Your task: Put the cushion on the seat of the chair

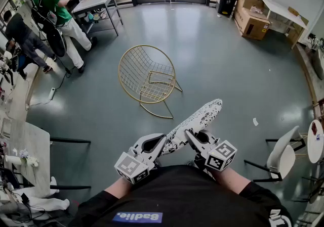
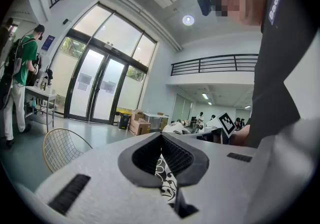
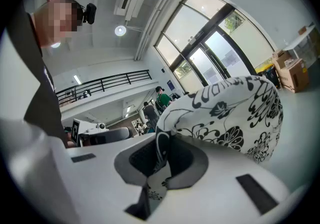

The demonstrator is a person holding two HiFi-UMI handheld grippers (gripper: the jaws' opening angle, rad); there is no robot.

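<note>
The white cushion with a black floral print (image 1: 198,120) was up off the floor, held between the two grippers in front of the person's black-shirted body. In the head view it ran as a long edge-on strip from the grippers toward 1 o'clock. The left gripper (image 1: 161,142) had its jaws closed on a fold of the printed fabric at the cushion's near end. The left gripper view showed the dark pads pinching a thin strip of that cloth (image 2: 164,170). The right gripper (image 1: 192,136) was also clamped tight on the cushion's edge just beside it. In the right gripper view the cushion (image 3: 235,115) bulged up and away at 2 o'clock from the pinched jaws.

The round gold wire-mesh chair (image 1: 147,78) stood on the grey-green floor (image 1: 217,64) at 11 o'clock from the grippers, well apart from the cushion, its seat bare. Brown cardboard boxes (image 1: 252,21) sat at 1 o'clock near the glass doors. A person in a green shirt (image 1: 53,4) stood at 10 o'clock by a white table (image 1: 98,2).
</note>
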